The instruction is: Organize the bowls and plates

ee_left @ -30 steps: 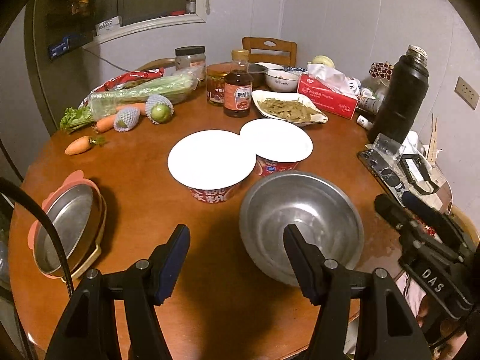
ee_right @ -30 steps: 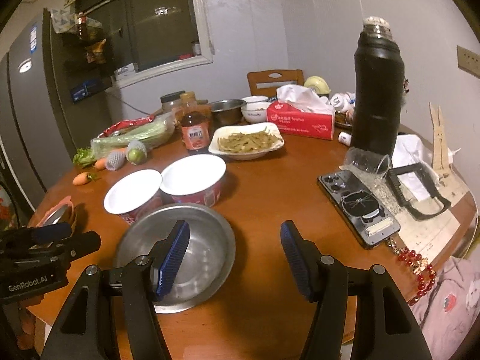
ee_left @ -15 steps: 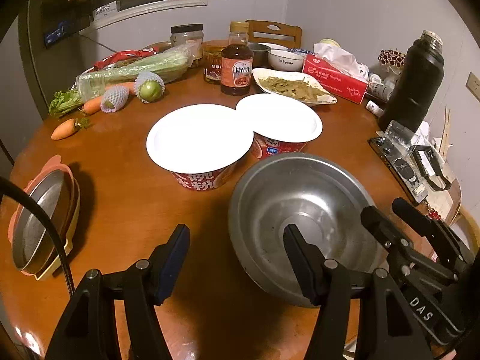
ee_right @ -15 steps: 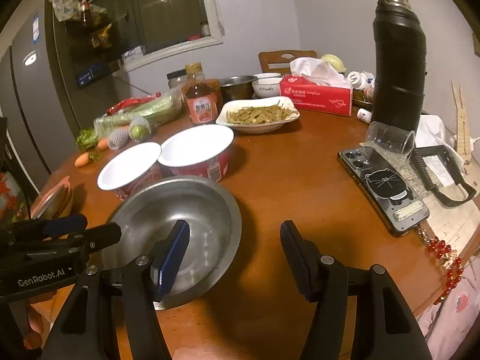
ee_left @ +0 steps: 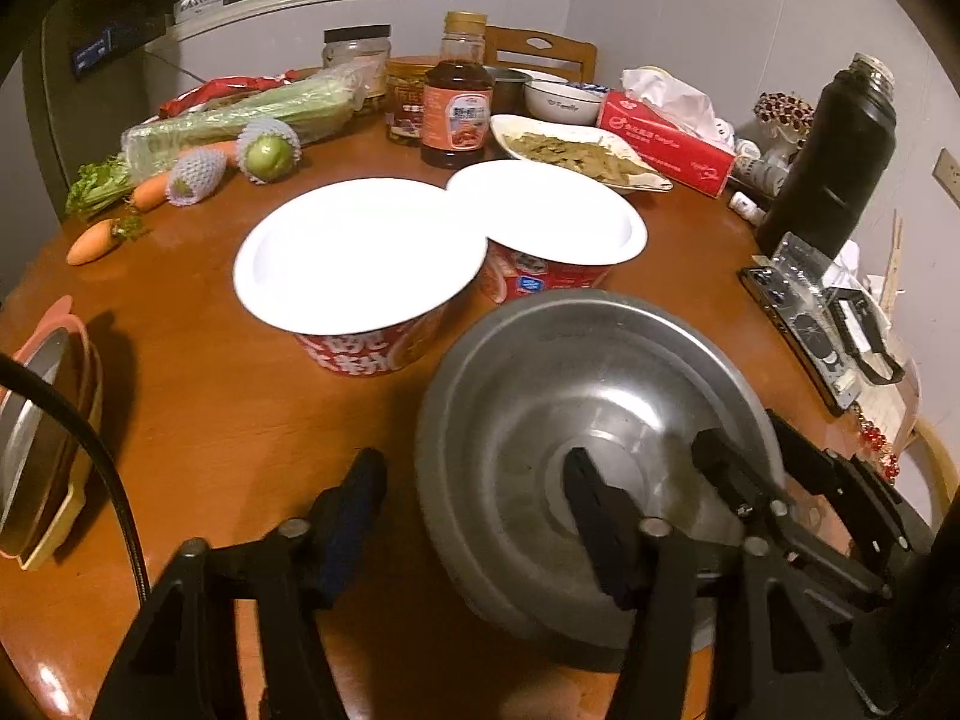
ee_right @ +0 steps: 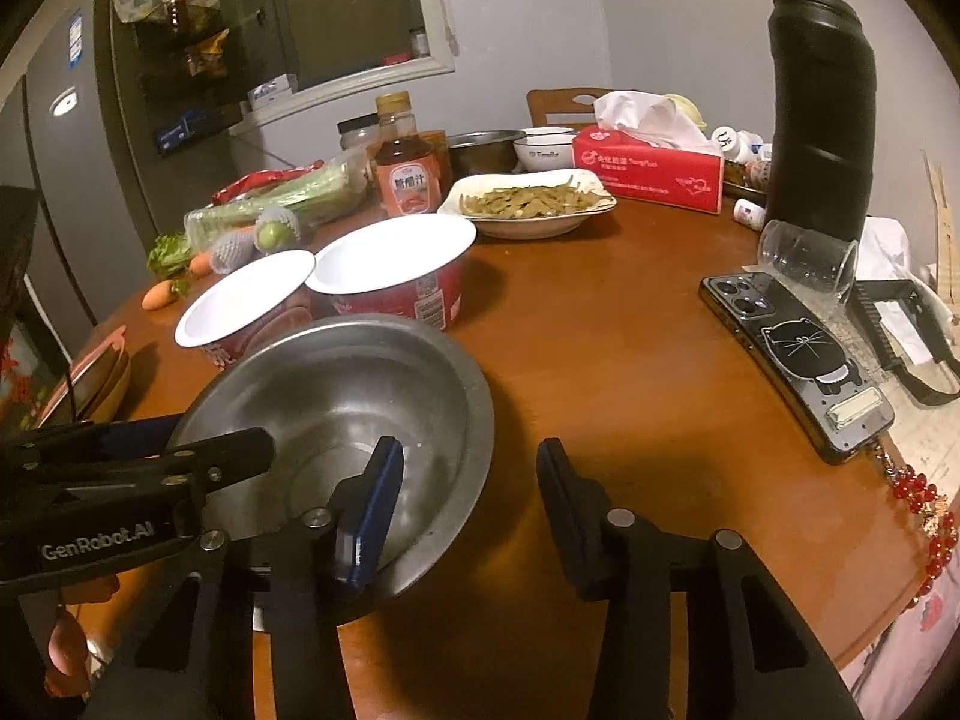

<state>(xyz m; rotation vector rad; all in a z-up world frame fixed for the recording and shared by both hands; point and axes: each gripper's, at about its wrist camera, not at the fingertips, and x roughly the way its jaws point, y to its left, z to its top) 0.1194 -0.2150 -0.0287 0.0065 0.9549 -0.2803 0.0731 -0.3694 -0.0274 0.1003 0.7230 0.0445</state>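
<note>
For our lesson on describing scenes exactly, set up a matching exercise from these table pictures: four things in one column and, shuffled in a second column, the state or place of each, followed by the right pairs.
Column 1
1. steel bowl
2. clear cup
3. phone
4. oval dish

Column 2
A. lying on its side beside the black flask
B. holding green vegetables
C. empty, near the table edge, with a finger of each gripper over it
D. lying flat, camera side up, cat drawing on its case

Pairs: 1-C, 2-A, 3-D, 4-B
</note>
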